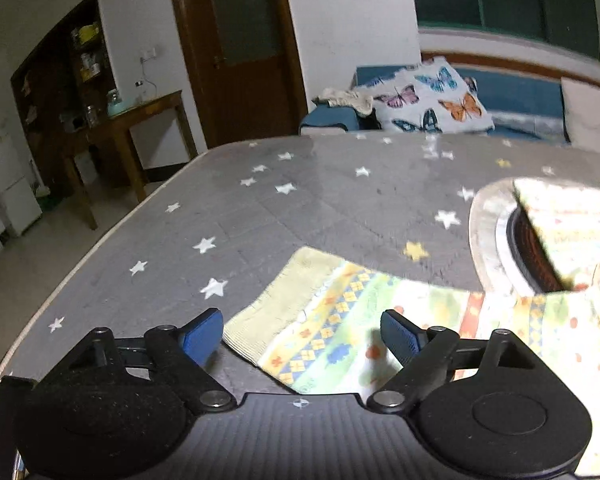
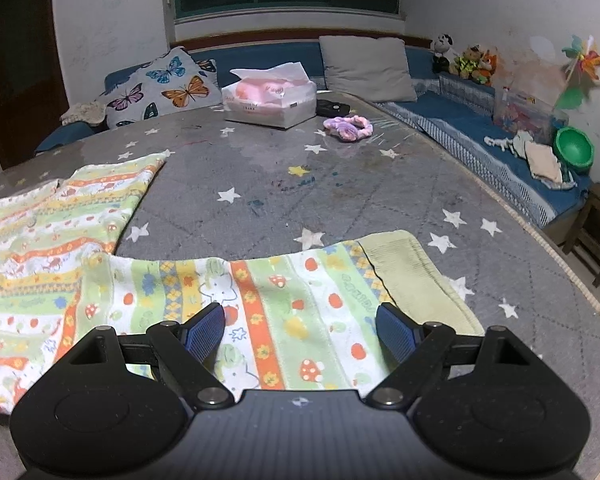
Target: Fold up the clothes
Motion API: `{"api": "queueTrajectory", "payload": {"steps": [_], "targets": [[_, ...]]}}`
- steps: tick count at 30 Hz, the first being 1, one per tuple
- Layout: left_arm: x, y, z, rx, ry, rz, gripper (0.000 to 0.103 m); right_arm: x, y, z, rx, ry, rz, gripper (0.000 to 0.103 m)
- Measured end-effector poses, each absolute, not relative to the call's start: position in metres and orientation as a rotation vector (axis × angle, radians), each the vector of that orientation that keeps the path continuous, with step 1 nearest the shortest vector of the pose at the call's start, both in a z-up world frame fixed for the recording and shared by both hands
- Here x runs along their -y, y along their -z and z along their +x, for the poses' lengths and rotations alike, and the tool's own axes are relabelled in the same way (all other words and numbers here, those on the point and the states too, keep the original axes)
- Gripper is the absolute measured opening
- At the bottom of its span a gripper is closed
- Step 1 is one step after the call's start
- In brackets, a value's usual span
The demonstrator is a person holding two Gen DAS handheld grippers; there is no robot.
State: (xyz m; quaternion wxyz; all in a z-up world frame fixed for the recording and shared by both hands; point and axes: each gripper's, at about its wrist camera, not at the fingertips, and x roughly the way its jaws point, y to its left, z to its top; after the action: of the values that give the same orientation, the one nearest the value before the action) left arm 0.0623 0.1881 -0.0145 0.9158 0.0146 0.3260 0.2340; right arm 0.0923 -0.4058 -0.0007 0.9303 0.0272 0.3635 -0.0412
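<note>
On the star-print surface the striped garment lies flat, one cuffed end under each gripper. Left gripper and right gripper: fingers spread wide, holding nothing.

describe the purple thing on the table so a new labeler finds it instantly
Start at the grey star-print table and look to its far side, near the blue sofa. Just right of the tissue box lies the purple scrunchie, flat on the tabletop. It is the only fluffy, ring-shaped lilac item; the dark object behind it is flat and black.
</note>
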Motion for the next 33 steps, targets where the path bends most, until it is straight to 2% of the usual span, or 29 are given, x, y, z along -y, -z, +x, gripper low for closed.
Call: {"api": "queueTrajectory", "payload": {"steps": [10,15,18,20,27,29,31,33], "targets": [[-0.195,0.019,0.062,-0.701,-0.575,0.119,0.086,0.377,-0.024,0.085,-0.713,-0.047,-0.012,0.084],[-0.183,0.009,0.053,-0.710,-0.543,0.103,0.085,0.328,-0.036,0.075,-0.700,-0.258,-0.099,0.078],[-0.161,-0.002,0.047,-0.687,-0.453,0.100,0.085,0.294,-0.039,0.069,-0.709,-0.394,-0.133,0.071],[-0.143,-0.008,0.046,-0.675,-0.372,0.098,0.085,0.272,-0.039,0.062,-0.725,-0.491,-0.151,0.062],[-0.081,-0.015,0.055,-0.665,-0.096,0.066,0.084,0.201,-0.031,0.035,-0.746,-0.738,-0.237,0.046],[-0.066,-0.013,0.060,-0.666,-0.039,0.064,0.080,0.190,-0.026,0.032,-0.755,-0.759,-0.257,0.034],[-0.053,-0.011,0.065,-0.667,0.013,0.058,0.079,0.183,-0.019,0.030,-0.764,-0.751,-0.273,0.030],[-0.043,-0.009,0.070,-0.668,0.044,0.053,0.075,0.183,-0.020,0.027,-0.756,-0.754,-0.268,0.016]]}}
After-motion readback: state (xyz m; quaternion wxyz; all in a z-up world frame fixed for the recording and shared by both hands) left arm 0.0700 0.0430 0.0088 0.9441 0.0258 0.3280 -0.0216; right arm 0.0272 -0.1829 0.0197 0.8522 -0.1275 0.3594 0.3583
